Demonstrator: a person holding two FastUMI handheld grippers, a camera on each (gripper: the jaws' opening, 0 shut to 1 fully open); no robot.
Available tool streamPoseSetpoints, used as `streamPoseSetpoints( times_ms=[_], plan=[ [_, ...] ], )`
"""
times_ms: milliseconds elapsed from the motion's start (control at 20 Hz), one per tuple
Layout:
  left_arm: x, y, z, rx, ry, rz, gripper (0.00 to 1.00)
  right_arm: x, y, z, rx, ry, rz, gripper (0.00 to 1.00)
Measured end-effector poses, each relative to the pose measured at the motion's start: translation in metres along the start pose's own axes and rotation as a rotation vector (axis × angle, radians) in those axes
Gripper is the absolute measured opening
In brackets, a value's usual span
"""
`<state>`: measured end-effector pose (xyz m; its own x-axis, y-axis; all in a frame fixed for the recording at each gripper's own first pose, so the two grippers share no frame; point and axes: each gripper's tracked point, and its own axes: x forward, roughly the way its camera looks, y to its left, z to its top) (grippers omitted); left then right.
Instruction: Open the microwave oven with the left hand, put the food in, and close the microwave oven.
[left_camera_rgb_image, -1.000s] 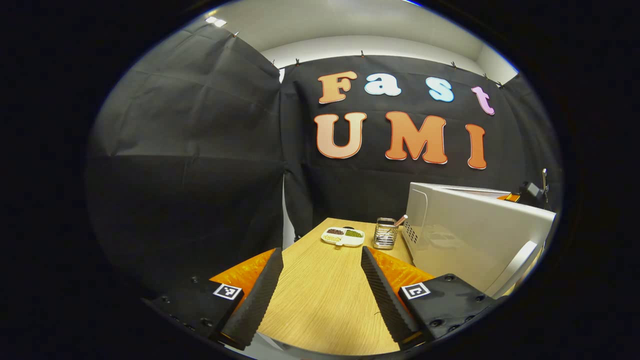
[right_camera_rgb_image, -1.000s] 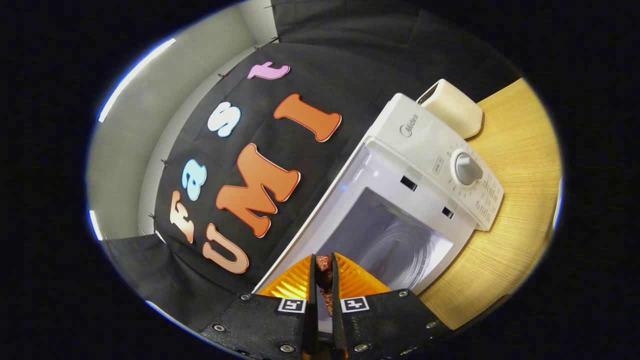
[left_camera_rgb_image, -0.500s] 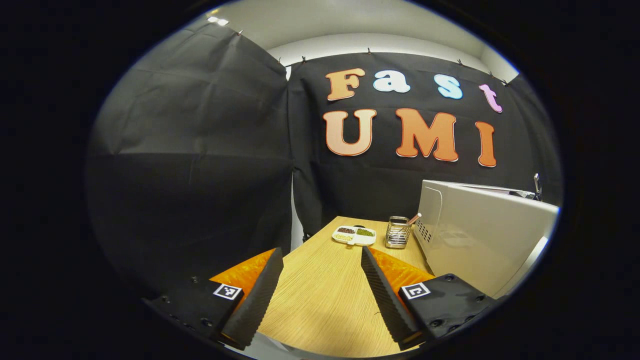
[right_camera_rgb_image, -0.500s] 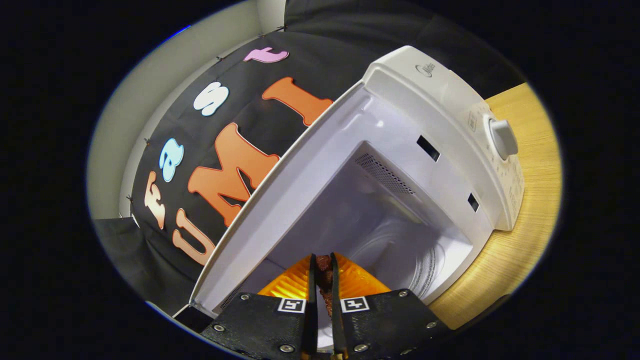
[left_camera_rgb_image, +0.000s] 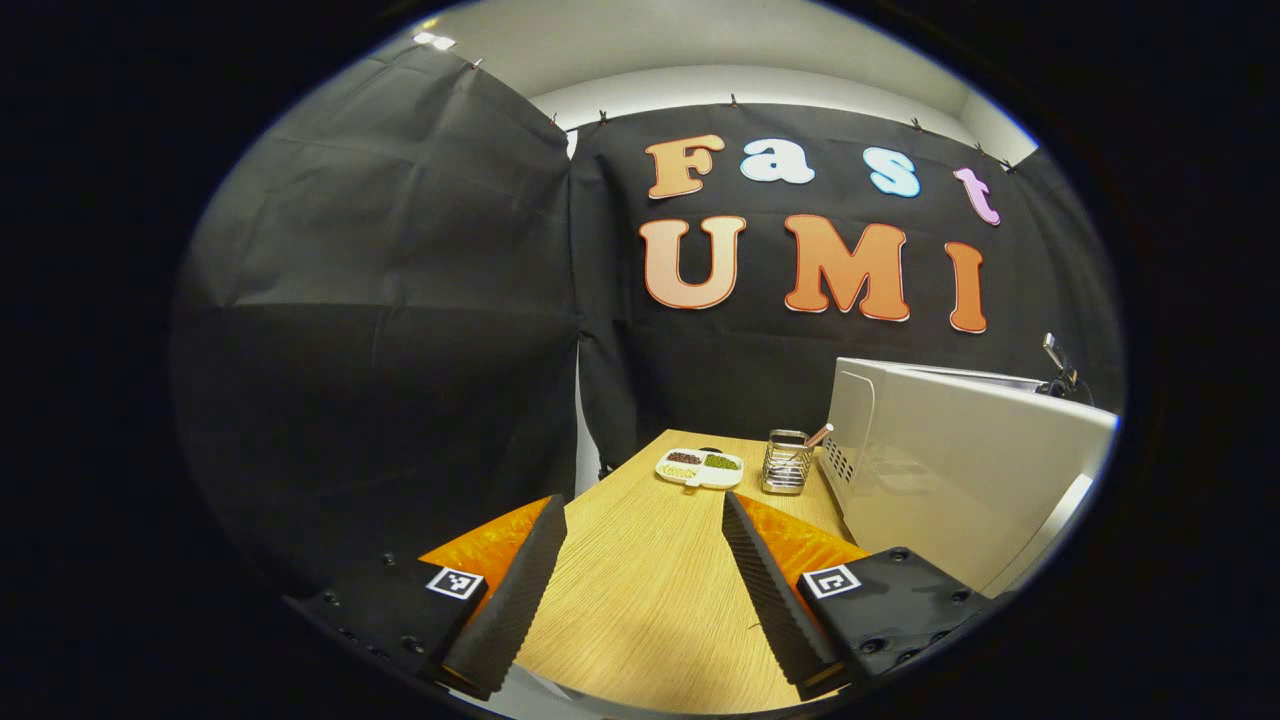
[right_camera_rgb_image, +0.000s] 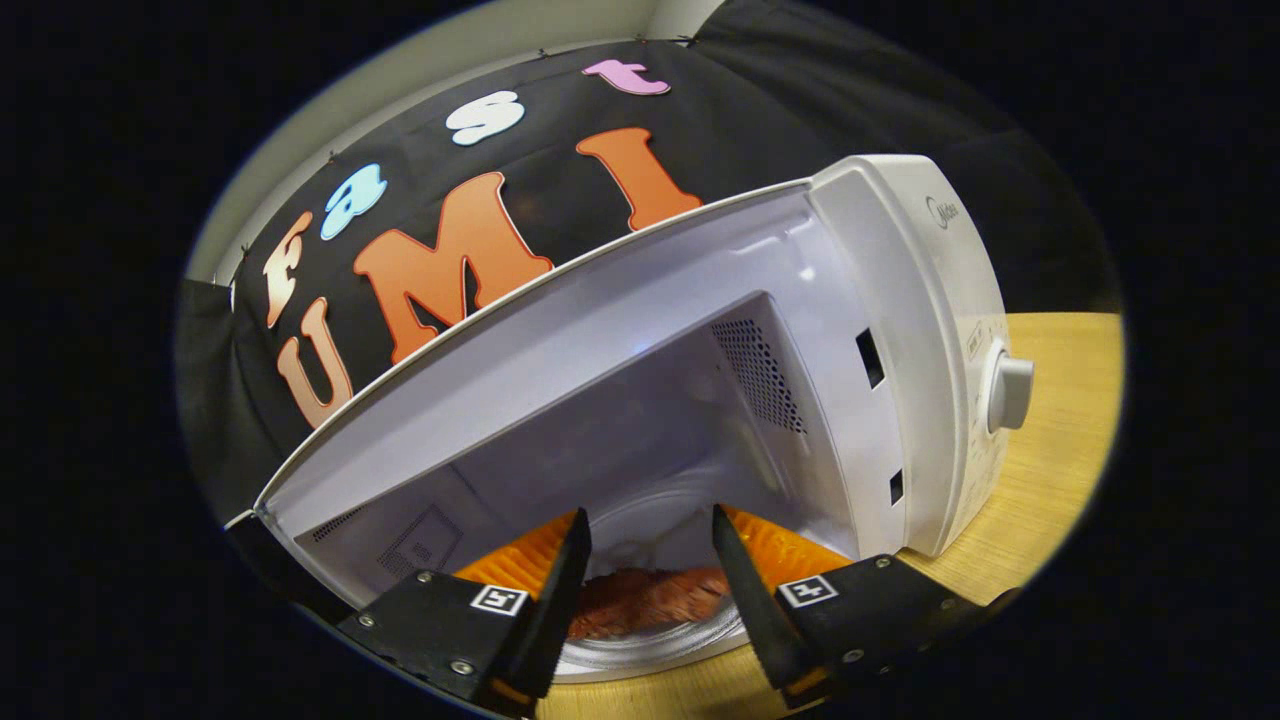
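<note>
Microwave (right_camera_rgb_image: 900, 300) open, food (right_camera_rgb_image: 640, 600) on its turntable between the spread right gripper (right_camera_rgb_image: 650, 590); left gripper (left_camera_rgb_image: 640, 580), spread and empty, must close the door (left_camera_rgb_image: 960, 470)

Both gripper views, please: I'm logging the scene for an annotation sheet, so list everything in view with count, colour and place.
microwave oven: one, white, on the table, door swung open, dial on its front panel.
food: one brown piece, lying on the microwave's turntable, between the right fingers but not pinched.
table: one, light wood.
divided dish: one, white, holding dark, green and pale fillings, far end of the table.
wire holder: one, metal, beside the dish, next to the microwave.
left hand-held gripper: one, black and orange, open, over the table.
right hand-held gripper: one, black and orange, open, at the oven mouth.
</note>
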<state>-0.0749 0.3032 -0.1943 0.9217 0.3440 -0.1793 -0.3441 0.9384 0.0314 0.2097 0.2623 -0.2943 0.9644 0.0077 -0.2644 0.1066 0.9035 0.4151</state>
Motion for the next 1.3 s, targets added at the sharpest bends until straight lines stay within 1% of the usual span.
streamPoseSetpoints(
  times_ms=[50, 100, 150, 300, 550, 650, 750, 850, 900, 1050, 1100, 1200, 1250, 1300],
  plan=[
    [-0.001, 0.000, 0.001, 0.001, -0.003, 0.001, 0.98, -0.003, -0.001, 0.001, -0.020, -0.004, 0.001, 0.88],
    [-0.001, 0.000, 0.001, 0.003, -0.006, 0.000, 0.98, -0.007, 0.001, 0.004, -0.038, -0.006, 0.008, 0.93],
    [-0.002, -0.001, 0.002, 0.004, -0.009, -0.004, 0.98, -0.011, 0.003, 0.006, -0.053, -0.004, 0.022, 0.94],
    [-0.004, -0.002, 0.006, 0.012, -0.020, -0.017, 0.98, -0.031, 0.013, 0.011, -0.115, 0.003, 0.081, 0.94],
    [-0.016, -0.015, 0.016, 0.003, -0.040, -0.052, 1.00, -0.076, 0.021, 0.036, -0.259, 0.003, 0.177, 0.94],
    [-0.018, -0.018, 0.018, -0.006, -0.042, -0.065, 1.00, -0.095, 0.018, 0.051, -0.310, -0.004, 0.199, 0.94],
    [-0.021, -0.023, 0.021, -0.003, -0.045, -0.075, 0.98, -0.117, 0.017, 0.070, -0.333, -0.019, 0.232, 0.94],
    [-0.024, -0.032, 0.023, 0.005, -0.041, -0.105, 0.98, -0.135, 0.006, 0.089, -0.372, -0.040, 0.236, 0.94],
    [-0.026, -0.036, 0.023, 0.004, -0.038, -0.117, 1.00, -0.142, -0.001, 0.098, -0.390, -0.049, 0.233, 0.94],
    [-0.029, -0.048, 0.024, 0.007, -0.023, -0.141, 0.94, -0.165, -0.020, 0.126, -0.425, -0.050, 0.213, 0.94],
    [-0.030, -0.051, 0.024, 0.011, -0.020, -0.144, 0.82, -0.172, -0.024, 0.134, -0.436, -0.054, 0.209, 0.94],
    [-0.034, -0.065, 0.026, 0.011, -0.019, -0.176, 0.69, -0.187, -0.035, 0.153, -0.453, -0.083, 0.203, 0.95],
    [-0.033, -0.070, 0.028, 0.013, -0.024, -0.191, 0.69, -0.194, -0.041, 0.160, -0.451, -0.091, 0.201, 0.95],
    [-0.034, -0.069, 0.030, 0.018, -0.026, -0.179, 0.49, -0.201, -0.047, 0.166, -0.441, -0.097, 0.204, 0.95]
  ],
)
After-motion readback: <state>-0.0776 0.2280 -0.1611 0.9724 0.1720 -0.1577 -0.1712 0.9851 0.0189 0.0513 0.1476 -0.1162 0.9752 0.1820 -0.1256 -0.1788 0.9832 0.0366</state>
